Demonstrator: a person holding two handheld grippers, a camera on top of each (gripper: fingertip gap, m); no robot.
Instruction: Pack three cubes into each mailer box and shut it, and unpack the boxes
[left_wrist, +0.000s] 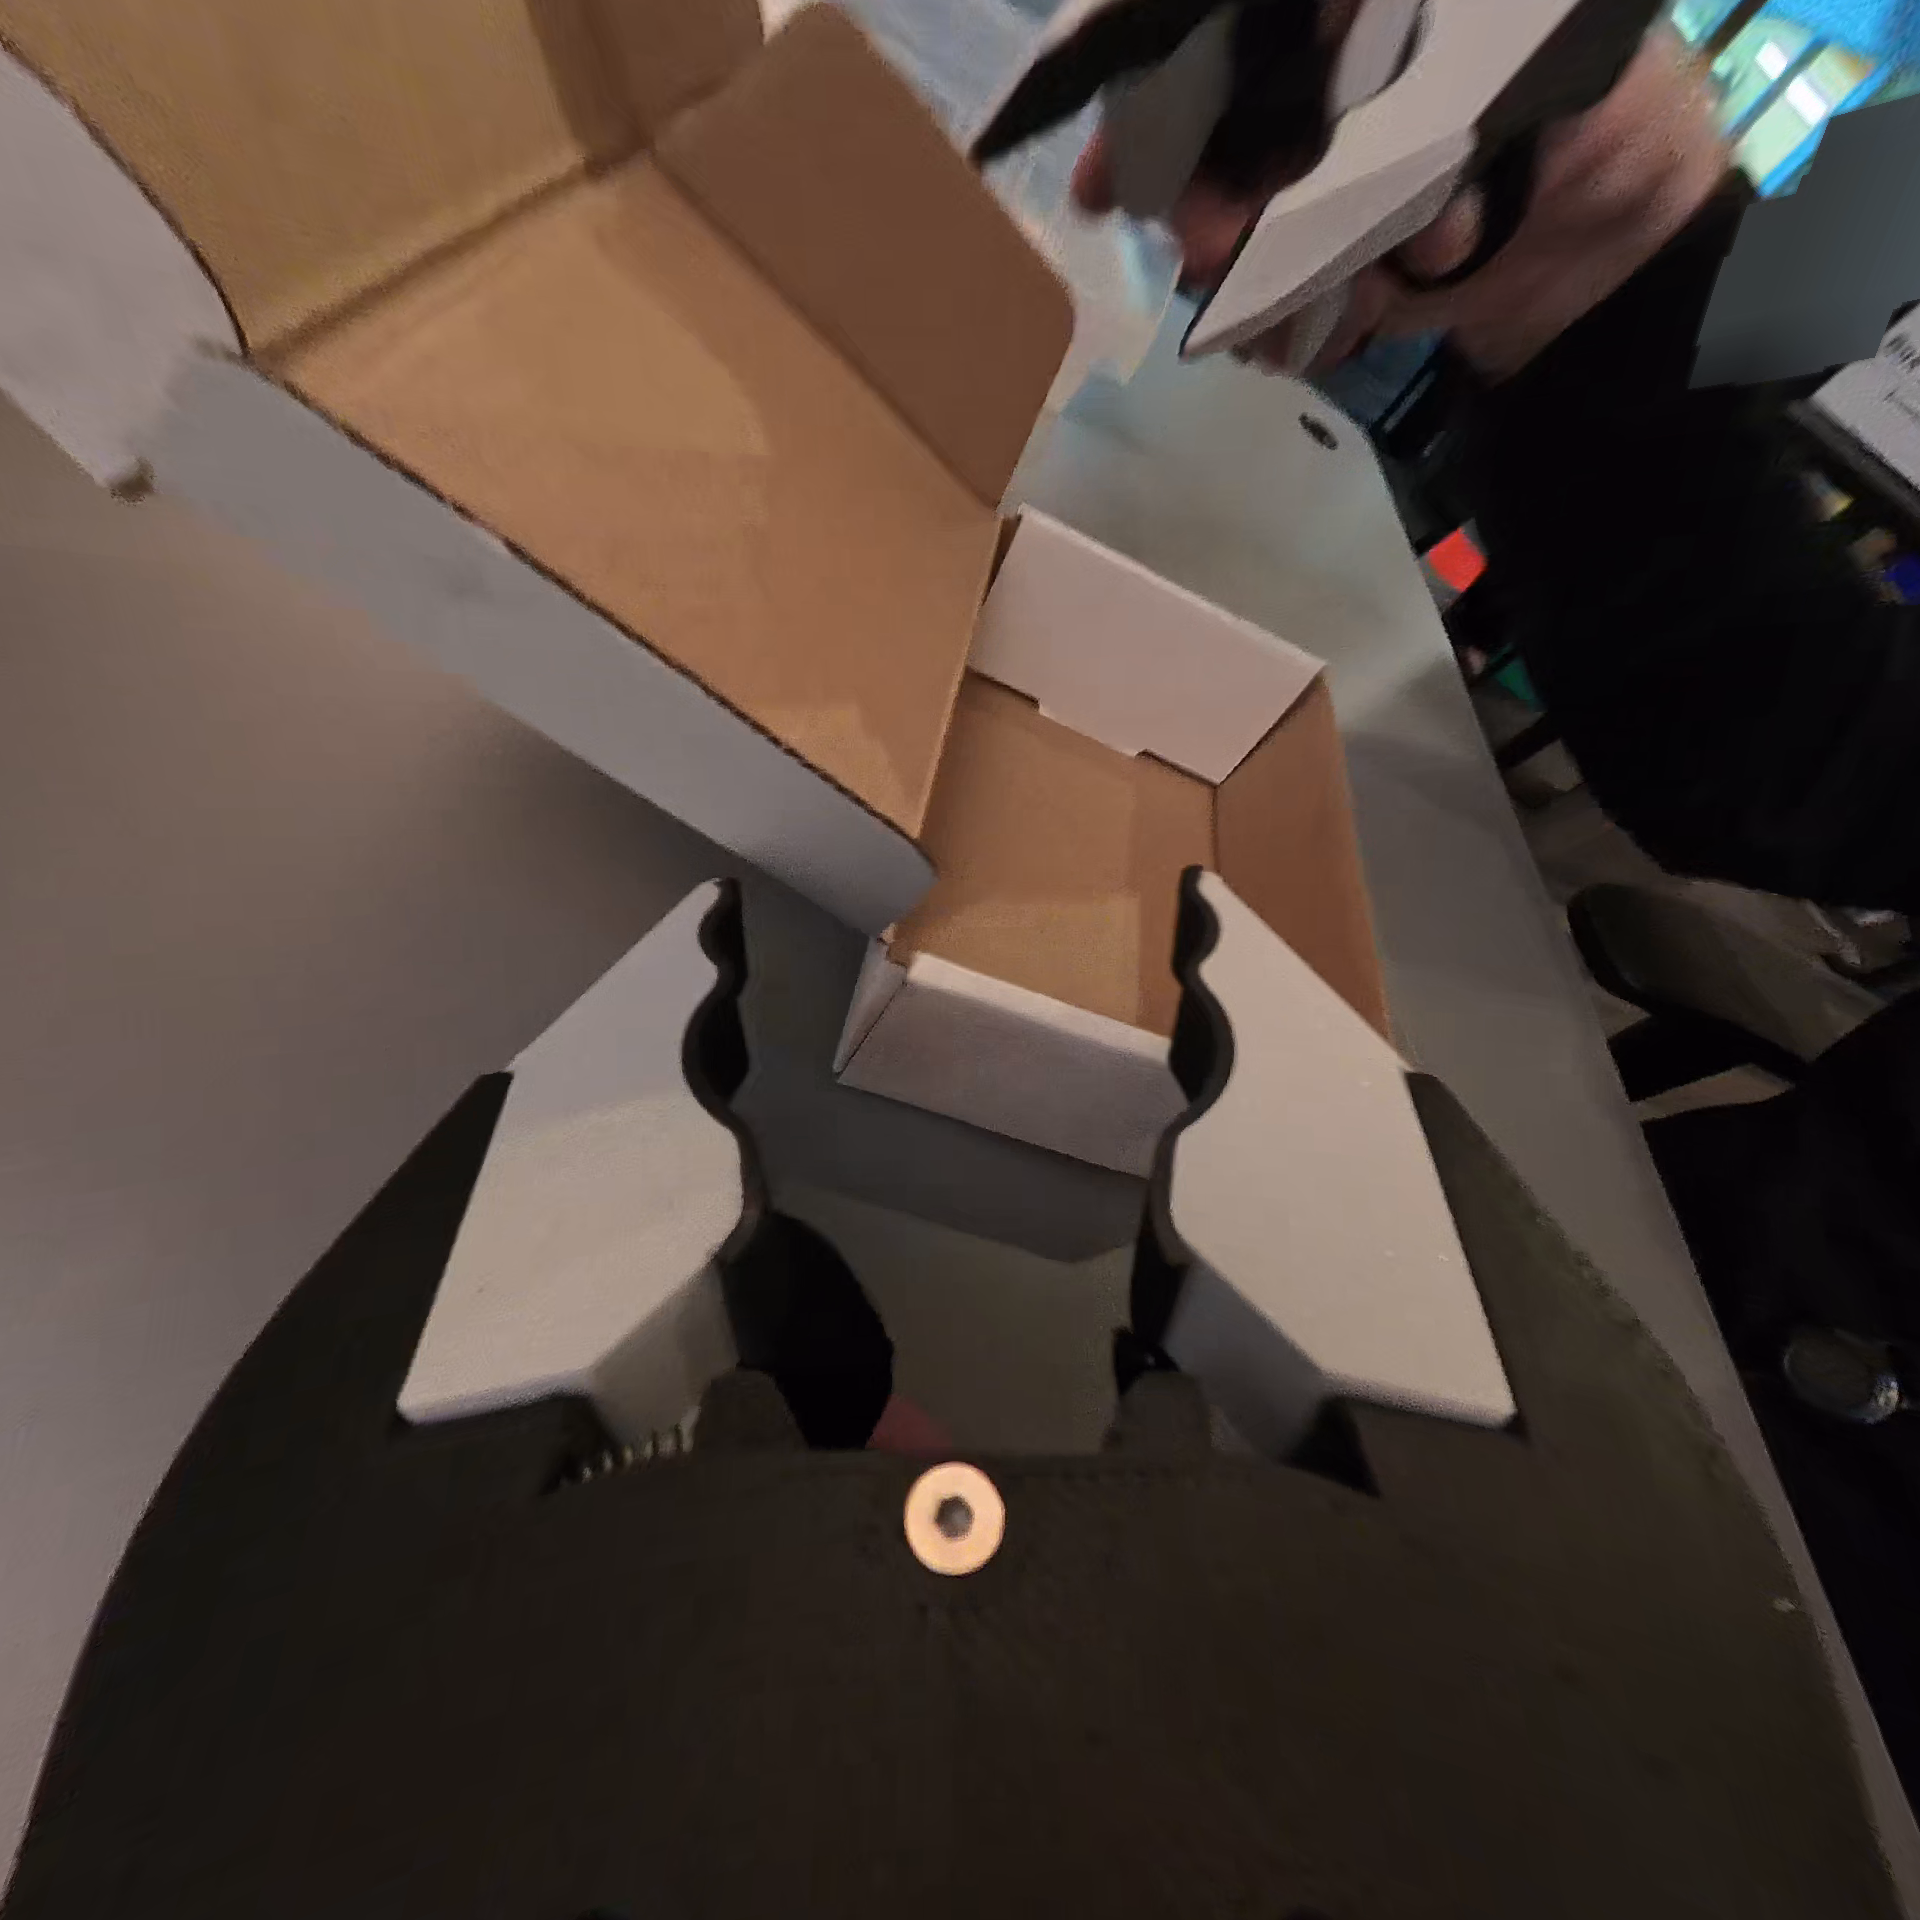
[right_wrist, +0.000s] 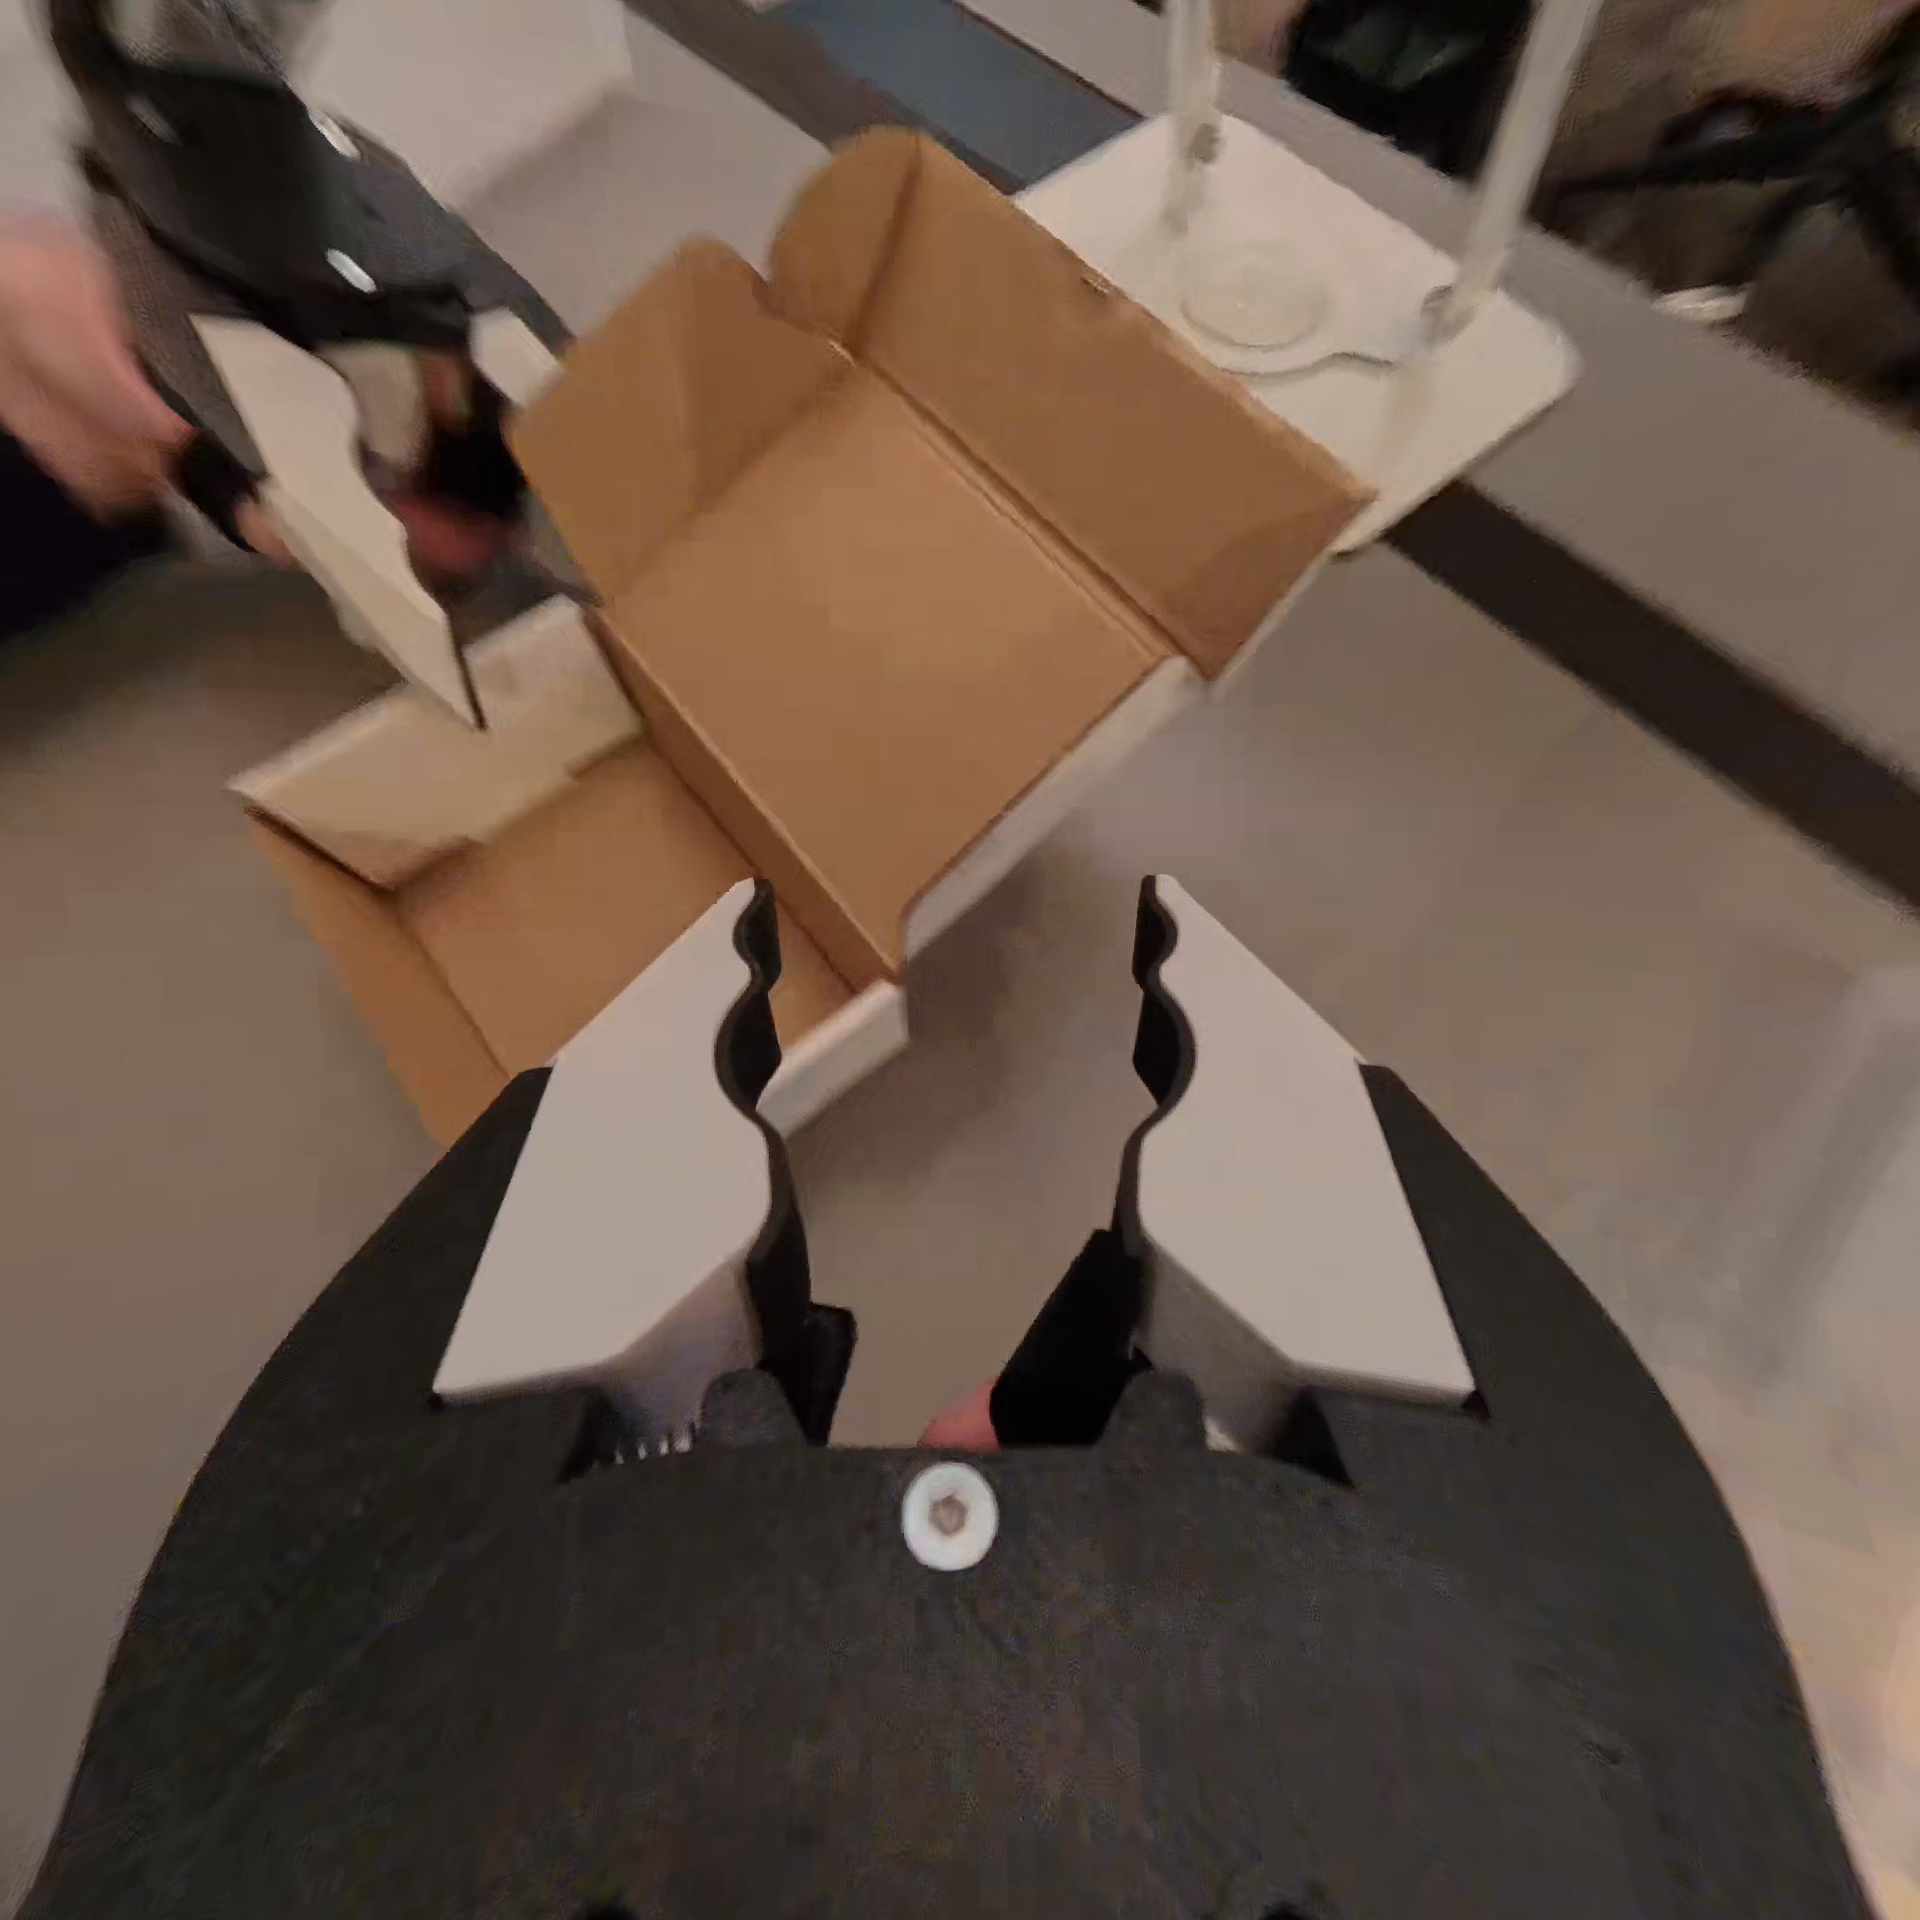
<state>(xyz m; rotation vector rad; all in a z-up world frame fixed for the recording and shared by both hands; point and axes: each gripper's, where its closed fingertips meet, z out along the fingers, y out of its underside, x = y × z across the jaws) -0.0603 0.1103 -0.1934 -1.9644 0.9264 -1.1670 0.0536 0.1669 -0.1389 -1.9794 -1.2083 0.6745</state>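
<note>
A: Item one, largest: grey table (right_wrist: 1455, 935), running under everything in both views.

B: Logged. Next?

A: Mailer box (right_wrist: 883, 644), white outside, brown inside, lid thrown open. Sits on the table, in front of both grippers. In the left wrist view, box tray (left_wrist: 1091, 862) just beyond the fingertips, lid (left_wrist: 644, 436) leaning up and to the left.

B: Contents?

A: Brown floor only, as far as visible. Part of the tray hidden behind the lid in the right wrist view.

B: Noted. Next in size?

A: White stand base (right_wrist: 1351, 343) behind the box, bearing two clear upright rods (right_wrist: 1507, 156). Blurred.

B: Grippers?

A: Left gripper (left_wrist: 961, 894): jaws spread apart, holding nothing, near corner of the box showing in the gap between white fingers (left_wrist: 613, 1122). Also seen across the box from the right wrist view (right_wrist: 416, 540), blurred, gripped by a hand (right_wrist: 73, 384).

B: And the other?

A: Right gripper (right_wrist: 956, 894): jaws likewise apart, nothing clamped, tips just over the near edge of the box. Seen far off in the left wrist view (left_wrist: 1247, 208), heavily blurred.

B: Smallest?

A: Small red object (left_wrist: 1455, 561) off the table edge, too blurred to identify.
</note>
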